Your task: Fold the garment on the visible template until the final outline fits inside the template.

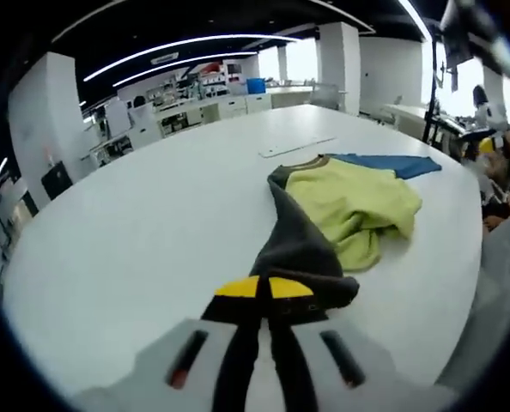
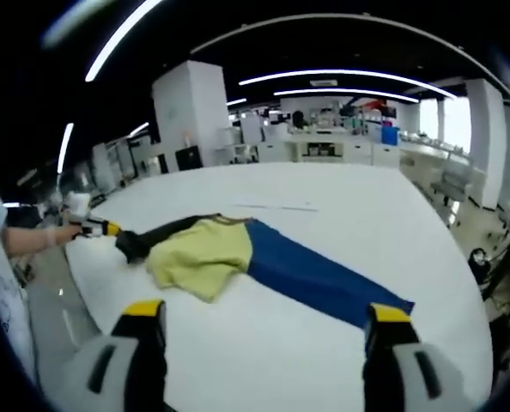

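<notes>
garment (image 2: 264,257) barely started, bunched mid-worktop (image 1: 135,240) | left claw (image 1: 264,287) pinching dark sleeve | right claw (image 2: 264,322) spread wide, empty | folding mostly left

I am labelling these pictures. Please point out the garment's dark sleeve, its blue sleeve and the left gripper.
dark sleeve (image 1: 296,240), left gripper view, middle of the sleeve.
blue sleeve (image 2: 324,275), right gripper view, middle of the sleeve.
left gripper (image 1: 264,289), left gripper view, between its yellow fingertips.
</notes>
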